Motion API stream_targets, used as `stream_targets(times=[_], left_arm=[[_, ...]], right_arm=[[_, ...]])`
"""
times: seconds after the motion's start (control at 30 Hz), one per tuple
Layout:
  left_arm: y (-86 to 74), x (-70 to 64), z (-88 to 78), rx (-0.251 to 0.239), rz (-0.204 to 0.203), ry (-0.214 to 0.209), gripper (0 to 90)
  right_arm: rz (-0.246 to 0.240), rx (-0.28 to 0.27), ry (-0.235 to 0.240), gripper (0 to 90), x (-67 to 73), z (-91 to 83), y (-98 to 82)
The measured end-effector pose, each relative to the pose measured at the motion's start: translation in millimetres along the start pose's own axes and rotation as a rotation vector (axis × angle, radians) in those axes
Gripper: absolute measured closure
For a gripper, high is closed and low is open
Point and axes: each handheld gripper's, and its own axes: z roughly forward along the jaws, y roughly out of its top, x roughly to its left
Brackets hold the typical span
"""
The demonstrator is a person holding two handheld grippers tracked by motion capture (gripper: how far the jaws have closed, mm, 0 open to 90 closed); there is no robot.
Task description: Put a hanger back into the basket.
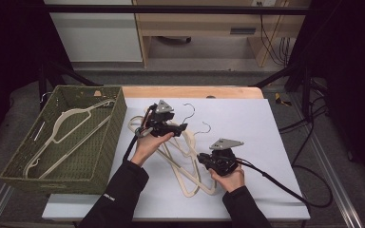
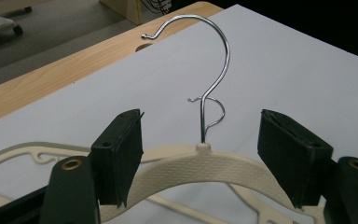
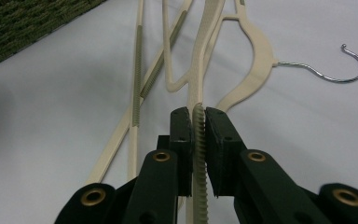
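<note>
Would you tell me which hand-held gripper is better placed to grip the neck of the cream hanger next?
The left hand-held gripper: its open jaws already straddle the cream hanger just below the hook. The right hand-held gripper is shut on a ribbed hanger bar.

No text, label, brand, number or sign can be read anywhere. A small pale mark sits on the cuff of the person's left sleeve [image 1: 108,196], just beside the near corner of the green basket [image 1: 105,164], but it is too small and blurred to make out. A dark plate on the wooden furniture beyond the table, past the basket's far side, is also unreadable.
</note>
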Motion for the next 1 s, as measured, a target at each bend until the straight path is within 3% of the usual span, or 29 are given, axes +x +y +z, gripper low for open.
stream_targets(times=[0.2, 0.33, 0.5, 0.7, 0.77, 0.87, 1.0], left_arm=[[-1.4, 4.8, 7.8, 0.008, -0.019, 0.017, 40.7], [-1.5, 4.3, 12.9, 0.026, 0.002, 0.025, 50.6], [-1.8, 1.3, 18.9, 0.019, -0.019, 0.013, 63.2], [0.7, -1.9, 18.9, 0.025, 0.000, -0.002, 79.5], [1.5, -1.9, 18.3, 0.030, -0.011, -0.017, 84.4], [1.9, -3.5, 16.9, 0.037, -0.009, -0.018, 87.6], [3.1, -4.9, 12.0, 0.044, -0.008, -0.015, 88.2]], right_arm=[[-0.012, 0.005, 0.002, 82.2, -0.6, -1.0, 0.0], [-0.011, 0.006, 0.006, 82.2, -0.5, -1.4, 0.3], [-0.013, -0.001, 0.015, 82.4, -0.3, -1.8, 0.6], [-0.016, -0.006, 0.020, 82.4, 0.2, -2.1, 1.0], [-0.018, -0.004, 0.026, 82.4, 0.2, -2.7, 1.1], [-0.003, 0.006, 0.034, 82.4, 1.6, -3.3, 1.0], [-0.021, -0.001, 0.049, 82.1, 0.4, -4.1, 1.2]])
